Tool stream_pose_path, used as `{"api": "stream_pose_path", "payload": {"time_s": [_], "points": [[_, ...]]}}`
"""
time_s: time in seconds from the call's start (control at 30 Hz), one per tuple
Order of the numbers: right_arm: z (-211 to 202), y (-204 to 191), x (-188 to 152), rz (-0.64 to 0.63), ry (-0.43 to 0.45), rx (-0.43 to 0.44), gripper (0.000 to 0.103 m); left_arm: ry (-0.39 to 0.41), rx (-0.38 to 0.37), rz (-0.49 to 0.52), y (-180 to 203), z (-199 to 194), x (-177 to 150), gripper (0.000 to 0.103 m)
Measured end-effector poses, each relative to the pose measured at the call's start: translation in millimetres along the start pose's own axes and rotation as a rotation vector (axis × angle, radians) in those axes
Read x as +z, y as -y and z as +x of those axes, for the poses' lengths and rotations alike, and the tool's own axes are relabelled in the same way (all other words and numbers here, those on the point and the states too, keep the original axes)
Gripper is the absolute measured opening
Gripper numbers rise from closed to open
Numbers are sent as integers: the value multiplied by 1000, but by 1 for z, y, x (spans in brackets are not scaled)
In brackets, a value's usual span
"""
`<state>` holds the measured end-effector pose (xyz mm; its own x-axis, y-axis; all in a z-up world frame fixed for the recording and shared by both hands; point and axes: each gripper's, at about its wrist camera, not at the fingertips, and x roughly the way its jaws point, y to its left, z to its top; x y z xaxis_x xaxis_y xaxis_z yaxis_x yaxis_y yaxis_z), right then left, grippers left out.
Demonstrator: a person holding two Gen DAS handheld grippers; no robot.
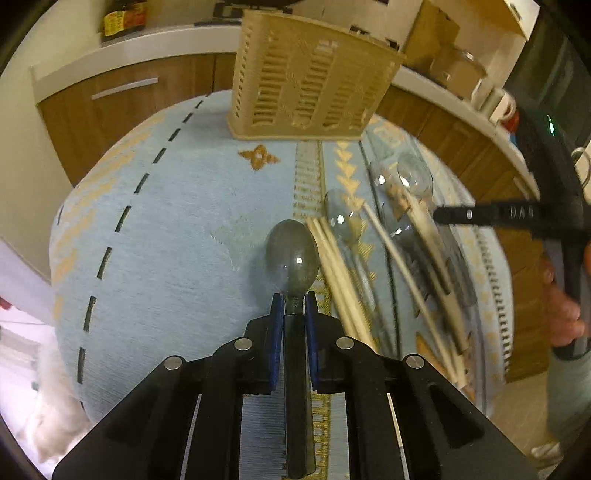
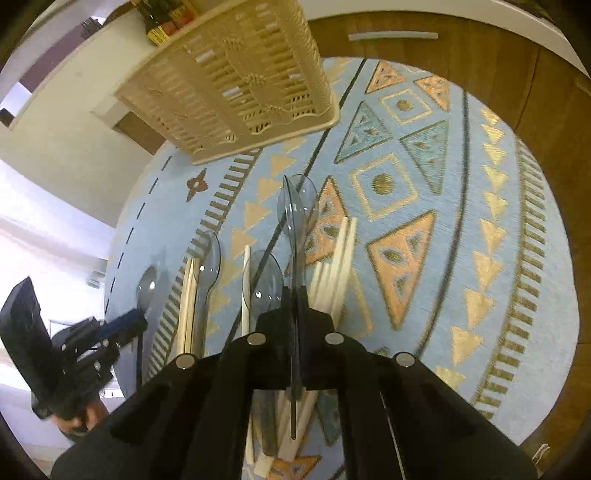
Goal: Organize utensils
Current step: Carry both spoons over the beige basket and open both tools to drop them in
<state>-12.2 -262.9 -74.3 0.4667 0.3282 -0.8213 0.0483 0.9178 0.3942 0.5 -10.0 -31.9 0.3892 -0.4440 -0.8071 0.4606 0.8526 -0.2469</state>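
My left gripper (image 1: 294,301) is shut on the neck of a grey translucent plastic spoon (image 1: 291,254), bowl pointing forward over the blue patterned cloth (image 1: 177,221). My right gripper (image 2: 294,291) is shut on the handle of another clear grey spoon (image 2: 297,206), held on edge above the cloth. A beige slotted utensil basket (image 1: 310,77) stands at the far side; it also shows in the right wrist view (image 2: 236,77). More clear spoons (image 2: 264,280) and wooden chopsticks (image 2: 338,258) lie on the cloth. The left gripper shows in the right wrist view (image 2: 125,325), and the right gripper in the left wrist view (image 1: 439,214).
The round table carries the blue cloth (image 2: 480,221). Wooden cabinets (image 1: 122,107) with a white counter surround it. Bottles (image 1: 123,18) stand on the counter at back left; mugs (image 1: 500,107) and boxes stand at back right.
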Motion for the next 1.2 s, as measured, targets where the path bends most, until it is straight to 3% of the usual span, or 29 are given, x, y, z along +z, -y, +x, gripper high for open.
{"api": "stream_pose_path", "payload": {"time_s": [0.2, 0.37, 0.43, 0.5, 0.63, 0.8, 0.97, 1.2], "points": [[-32, 3, -4, -54, 100, 49, 1, 79, -56, -36, 2, -14, 14, 10], [-71, -14, 10, -153, 285, 83, 1, 249, -102, -38, 5, -49, 57, 10], [-86, -22, 21, -184, 358, 91, 1, 317, -109, -33, 7, -63, 78, 10], [-98, -30, 39, -189, 428, 109, 1, 398, -61, -18, 12, -76, 108, 10], [-108, -45, 77, -190, 537, 127, 1, 497, -64, -26, 15, -85, 157, 10], [-123, -55, 130, -188, 687, 96, 1, 632, -117, -48, 8, -83, 211, 10], [-105, -61, 168, -201, 754, 10, 1, 663, -168, -71, -5, -58, 235, 10], [-75, -44, 187, -167, 745, 1, 1, 667, -186, -98, -19, -35, 248, 10]]}}
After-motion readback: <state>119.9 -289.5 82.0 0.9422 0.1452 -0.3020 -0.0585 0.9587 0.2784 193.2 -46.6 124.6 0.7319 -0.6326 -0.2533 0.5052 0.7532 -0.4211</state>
